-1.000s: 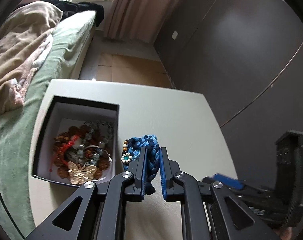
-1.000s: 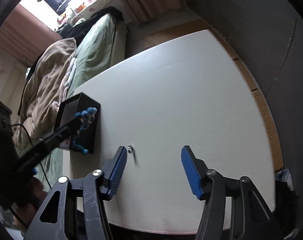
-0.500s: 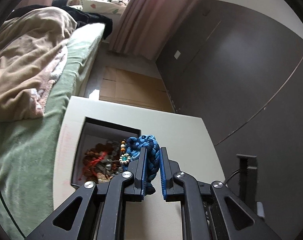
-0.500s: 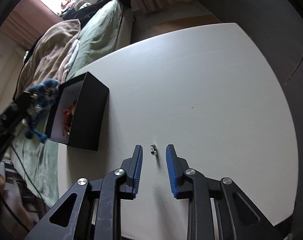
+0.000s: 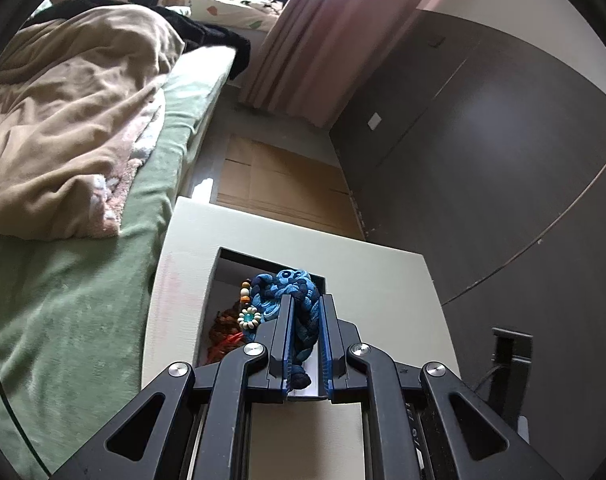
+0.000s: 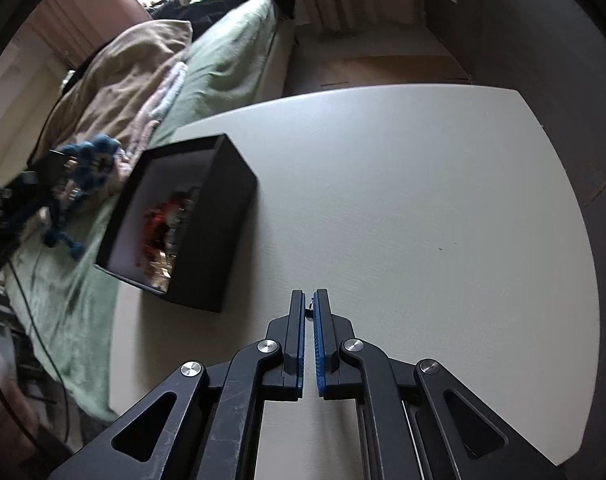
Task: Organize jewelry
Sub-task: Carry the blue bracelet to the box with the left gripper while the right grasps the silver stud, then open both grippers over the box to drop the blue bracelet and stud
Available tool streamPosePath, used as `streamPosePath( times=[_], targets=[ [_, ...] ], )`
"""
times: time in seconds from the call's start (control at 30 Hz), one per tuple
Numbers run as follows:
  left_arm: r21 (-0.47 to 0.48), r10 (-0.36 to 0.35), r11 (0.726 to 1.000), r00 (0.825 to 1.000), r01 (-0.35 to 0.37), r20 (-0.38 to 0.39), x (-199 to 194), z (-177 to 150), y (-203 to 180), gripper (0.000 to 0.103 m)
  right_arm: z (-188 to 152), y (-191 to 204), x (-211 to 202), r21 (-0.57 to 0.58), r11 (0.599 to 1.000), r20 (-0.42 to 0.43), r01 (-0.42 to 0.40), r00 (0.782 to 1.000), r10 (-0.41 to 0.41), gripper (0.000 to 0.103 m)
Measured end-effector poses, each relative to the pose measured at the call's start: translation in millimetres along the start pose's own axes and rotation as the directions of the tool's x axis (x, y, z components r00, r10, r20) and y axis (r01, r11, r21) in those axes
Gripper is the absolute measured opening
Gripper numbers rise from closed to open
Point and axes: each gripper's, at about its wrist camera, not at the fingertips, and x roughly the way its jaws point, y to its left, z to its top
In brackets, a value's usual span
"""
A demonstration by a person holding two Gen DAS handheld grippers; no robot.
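You are working in a bedroom. The bed (image 5: 83, 280) with its green sheet and tan blanket (image 5: 71, 120) fills the left of the left wrist view, the pink curtain (image 5: 315, 40) hangs at top centre, and a dark wall (image 5: 483, 160) takes the right. The white table (image 6: 423, 200) spreads across the middle and right of the right wrist view; it looks flat, matte and hard, so small metal bits may skate on it if nudged.

The black box (image 6: 207, 216) sits at the table's left edge, open, with a tangle of red and brown beads inside (image 6: 163, 220).

Your left gripper (image 5: 306, 312) is clenched around the blue braided bracelet (image 5: 287, 292), low centre of its frame, held above the box. It looks soft, light and springy; the braid squashes between the jaws, so the grip is likely secure. Its bead strand and small flower charm (image 5: 248, 317) dangle on the left and could snag on the box rim, so lower it well inside before letting go.

Your right gripper (image 6: 310, 308) is drawn almost together over the table, bottom centre of its frame, with a tiny metal piece (image 6: 310, 312) pinched at the very tips. It looks like an earring or clasp, though it is too small to tell. Judge it hard, light and slippery: with so little caught, it could drop if you tilt or jolt.
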Motion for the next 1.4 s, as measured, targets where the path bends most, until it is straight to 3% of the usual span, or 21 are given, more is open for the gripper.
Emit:
streamPosePath(
  times=[0.17,0.23,0.3,0.37,0.5,0.93,1.23,1.3,1.37,1.4],
  targets=[
    [-0.013,-0.002,1.000,1.000,0.002,-0.010,6.5,2.9,4.5,0.013,4.4,3.2,-8.3,0.026,0.997,0.027,-0.078,0.997,0.077,0.006],
    [-0.036,-0.027,0.999,0.999,0.025,-0.040,12.4,5.1,7.1,0.022,7.1,3.7,-14.6,0.036,0.992,0.052,-0.122,0.991,0.120,0.006],
    [-0.066,-0.037,0.997,0.998,0.033,-0.059,16.1,5.9,12.1,0.058,11.0,4.6,-18.4,0.049,0.985,0.072,-0.168,0.984,0.164,0.006],
    [-0.087,-0.031,0.996,0.999,0.027,-0.034,13.2,7.4,15.9,0.075,14.8,5.7,-21.7,0.060,0.975,0.089,-0.214,0.974,0.209,0.006],
    [-0.108,-0.012,0.994,1.000,0.012,-0.004,6.9,14.6,23.4,0.076,20.6,9.5,-24.7,0.068,0.958,0.118,-0.278,0.956,0.269,0.006],
    [-0.142,0.012,0.990,1.000,-0.013,-0.004,14.6,28.0,41.7,0.077,38.7,33.0,-22.6,0.028,0.932,0.200,-0.361,0.916,0.348,0.006],
    [-0.169,0.015,0.986,1.000,-0.013,0.015,18.7,38.7,55.2,0.077,53.6,46.6,-11.3,0.016,0.926,0.234,-0.376,0.902,0.362,0.007],
    [-0.171,0.018,0.985,1.000,-0.015,0.012,20.6,40.0,56.3,0.077,56.1,46.2,-9.6,0.020,0.920,0.219,-0.391,0.900,0.377,0.019],
    [-0.171,0.019,0.985,1.000,-0.017,0.010,21.3,40.1,56.4,0.077,56.2,42.1,-7.6,0.047,0.914,0.211,-0.402,0.899,0.384,0.071],
    [-0.171,0.021,0.985,1.000,-0.020,0.008,21.0,39.8,56.0,0.077,54.2,37.4,-10.2,0.065,0.920,0.240,-0.386,0.901,0.361,0.075]
  ],
)
